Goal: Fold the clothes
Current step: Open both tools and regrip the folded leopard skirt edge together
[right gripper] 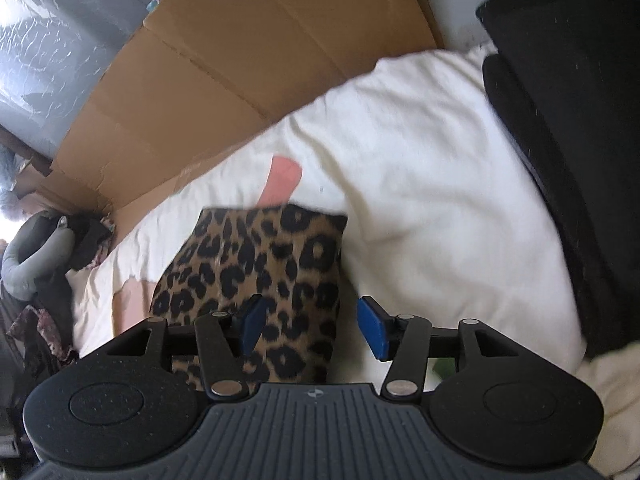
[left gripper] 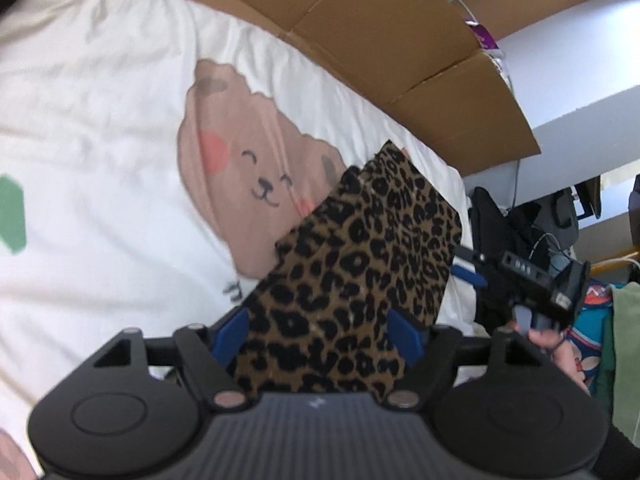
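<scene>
A folded leopard-print garment (left gripper: pixel 360 256) lies on a white bedsheet (left gripper: pixel 100 100) printed with a brown bear face. My left gripper (left gripper: pixel 318 332) is open, its blue pads (left gripper: pixel 230 334) standing on either side of the garment's near end without pressing it. From the right wrist the same garment (right gripper: pixel 256 272) is a flat rectangle. My right gripper (right gripper: pixel 312 328) is open over its right edge, with one pad above the cloth and the other above bare sheet (right gripper: pixel 420 200). In the left wrist view the right gripper (left gripper: pixel 460 264) sits at the garment's right side, held by a hand (left gripper: pixel 556 344).
Flattened cardboard (left gripper: pixel 380 40) runs along the far edge of the bed. A black cushion or bag (right gripper: pixel 580 140) lies to the right. A heap of grey and dark clothes (right gripper: pixel 44 252) sits at the left end, and colourful fabric (left gripper: pixel 600 340) beside the bed.
</scene>
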The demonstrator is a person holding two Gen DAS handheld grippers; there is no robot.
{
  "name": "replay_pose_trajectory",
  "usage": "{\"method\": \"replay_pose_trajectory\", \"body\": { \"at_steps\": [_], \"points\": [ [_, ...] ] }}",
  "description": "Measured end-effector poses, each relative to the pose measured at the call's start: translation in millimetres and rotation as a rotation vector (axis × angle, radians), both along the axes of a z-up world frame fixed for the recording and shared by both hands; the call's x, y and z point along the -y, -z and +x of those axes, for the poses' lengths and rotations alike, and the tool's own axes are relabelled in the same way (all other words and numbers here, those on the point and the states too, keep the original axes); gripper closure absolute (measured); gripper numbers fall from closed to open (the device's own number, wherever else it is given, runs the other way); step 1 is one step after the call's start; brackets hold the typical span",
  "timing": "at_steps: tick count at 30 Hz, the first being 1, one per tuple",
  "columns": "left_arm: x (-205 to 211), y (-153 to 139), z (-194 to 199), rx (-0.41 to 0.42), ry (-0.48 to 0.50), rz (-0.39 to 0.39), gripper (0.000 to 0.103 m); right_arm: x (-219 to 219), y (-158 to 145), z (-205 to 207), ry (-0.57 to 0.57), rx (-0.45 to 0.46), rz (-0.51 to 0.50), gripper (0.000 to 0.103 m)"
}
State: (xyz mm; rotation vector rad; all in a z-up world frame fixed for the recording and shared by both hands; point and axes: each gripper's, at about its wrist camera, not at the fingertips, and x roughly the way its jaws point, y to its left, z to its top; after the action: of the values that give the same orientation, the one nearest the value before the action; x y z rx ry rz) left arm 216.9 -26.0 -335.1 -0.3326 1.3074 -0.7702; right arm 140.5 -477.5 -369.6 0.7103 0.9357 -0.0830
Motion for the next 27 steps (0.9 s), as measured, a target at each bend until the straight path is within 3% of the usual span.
{"method": "replay_pose_trajectory", "body": {
  "at_steps": [14,23,26,27],
  "points": [
    [56.9,13.4,33.5,0.054,0.068,0.027,0.024,-22.0,27.6,-35.1,0.017,-0.053,0.183,0.045],
    [100.6,26.7,62.8,0.075,0.152,0.034,0.023,-23.0,40.7,-55.1,0.101,0.006,0.336,0.047],
    [112.6,28.3,67.9,0.093,0.171,0.037,0.024,-26.1,40.1,-52.0,0.085,0.007,0.337,0.065],
    [117.1,28.9,68.5,0.102,0.182,0.039,0.024,-26.2,38.8,-51.2,0.08,0.012,0.339,0.081]
  ]
}}
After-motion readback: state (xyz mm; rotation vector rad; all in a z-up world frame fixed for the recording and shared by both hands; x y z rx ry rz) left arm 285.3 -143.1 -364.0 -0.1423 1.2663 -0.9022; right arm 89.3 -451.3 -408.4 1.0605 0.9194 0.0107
